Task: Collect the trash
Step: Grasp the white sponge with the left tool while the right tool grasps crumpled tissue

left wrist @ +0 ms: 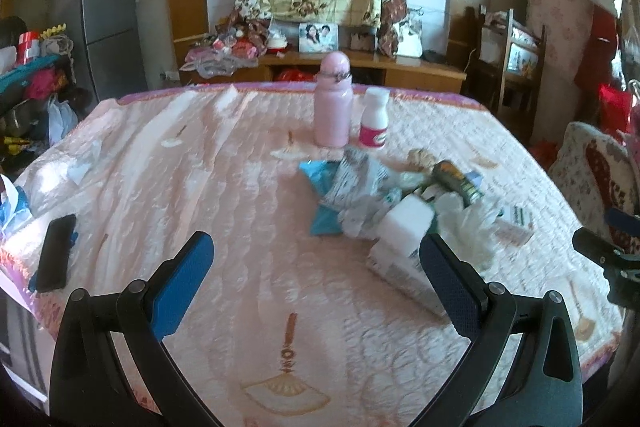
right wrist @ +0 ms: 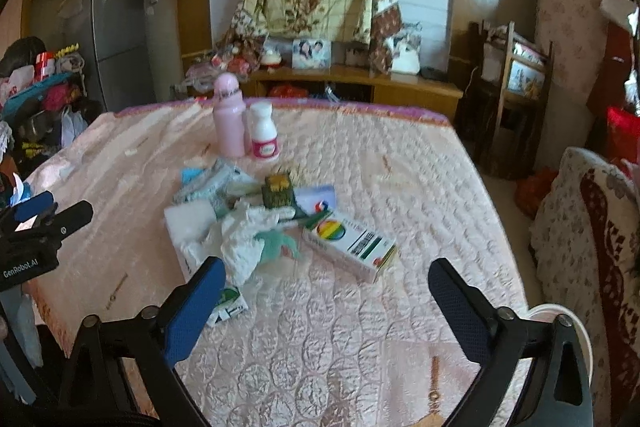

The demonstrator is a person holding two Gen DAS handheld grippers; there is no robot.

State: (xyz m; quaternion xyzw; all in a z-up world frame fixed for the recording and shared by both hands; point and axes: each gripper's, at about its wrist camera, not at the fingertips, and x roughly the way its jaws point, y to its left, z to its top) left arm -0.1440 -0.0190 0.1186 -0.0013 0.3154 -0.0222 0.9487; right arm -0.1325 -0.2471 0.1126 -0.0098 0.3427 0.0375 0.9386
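Observation:
A heap of trash (left wrist: 384,195) lies mid-table on the pink quilted cover (left wrist: 240,187): blue and grey wrappers, crumpled white tissue (right wrist: 244,239), a white carton (left wrist: 404,223), a dark green packet (right wrist: 276,189) and a medicine box with a rainbow logo (right wrist: 352,243). My left gripper (left wrist: 316,241) hangs open over bare cover. Its right finger (left wrist: 452,279) stands just in front of the white carton. My right gripper (right wrist: 327,265) is open too. The tissue and the medicine box lie just beyond its tips, and nothing is pressed between the pads.
A pink bottle (left wrist: 333,103) and a white bottle with a pink label (left wrist: 374,119) stand behind the heap. A black phone (left wrist: 56,253) lies near the table's left edge. A white round rim (right wrist: 576,319) shows below the table's right corner, beside a patterned chair (right wrist: 592,227).

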